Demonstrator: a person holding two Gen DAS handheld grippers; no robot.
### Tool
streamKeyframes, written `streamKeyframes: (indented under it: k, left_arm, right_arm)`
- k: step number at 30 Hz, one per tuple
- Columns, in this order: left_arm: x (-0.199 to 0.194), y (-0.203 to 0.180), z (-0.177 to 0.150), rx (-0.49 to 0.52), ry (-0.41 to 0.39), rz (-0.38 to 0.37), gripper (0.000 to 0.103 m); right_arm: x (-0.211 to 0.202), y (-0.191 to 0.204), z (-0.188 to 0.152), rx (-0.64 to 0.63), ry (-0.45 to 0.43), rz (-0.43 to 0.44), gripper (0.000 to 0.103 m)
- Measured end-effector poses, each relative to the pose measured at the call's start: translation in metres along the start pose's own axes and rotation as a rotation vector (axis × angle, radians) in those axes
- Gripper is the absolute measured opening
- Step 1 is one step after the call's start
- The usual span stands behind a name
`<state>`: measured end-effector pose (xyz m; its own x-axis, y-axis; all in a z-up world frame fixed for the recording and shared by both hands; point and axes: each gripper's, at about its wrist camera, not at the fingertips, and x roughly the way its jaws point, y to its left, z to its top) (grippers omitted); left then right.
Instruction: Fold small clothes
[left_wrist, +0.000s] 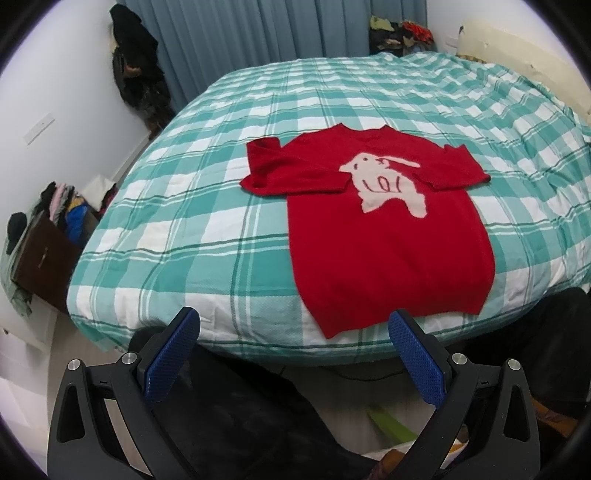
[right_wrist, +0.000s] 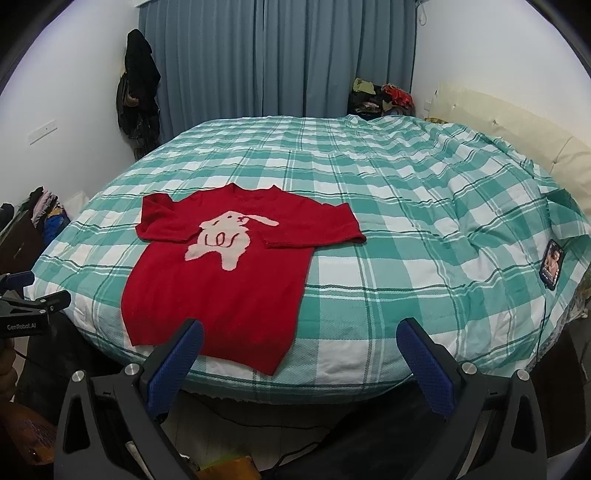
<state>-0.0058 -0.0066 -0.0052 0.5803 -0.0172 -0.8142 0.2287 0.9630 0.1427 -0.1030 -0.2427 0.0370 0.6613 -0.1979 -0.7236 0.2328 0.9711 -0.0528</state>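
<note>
Here one red sweater (left_wrist: 388, 236) lies flat on the checked bed (left_wrist: 184, 229), its long axis running from the hem at the near edge up toward the collar, both sleeves already crossed over the rabbit design. Two claws hang released and empty off the bed's near edge. In the left wrist view the left claw (left_wrist: 293, 354) sits just below the hem, and in the right wrist view the right claw (right_wrist: 301, 363) has the sweater up and left of it, so both seem about equally near.
</note>
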Motion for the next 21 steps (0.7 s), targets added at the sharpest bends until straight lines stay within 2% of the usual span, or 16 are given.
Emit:
streamKeyframes:
  k: [16,21]
  left_arm:
    - [-0.005,0.002,-0.004,0.003,-0.008,0.018,0.102]
    - [-0.004,0.013,-0.005,-0.044,-0.009,-0.063,0.102]
  right_arm:
    - [-0.006,0.004,-0.002,-0.001,-0.009,0.027,0.103]
    - [-0.012,0.000,-0.001,0.029,-0.036,0.037,0.103]
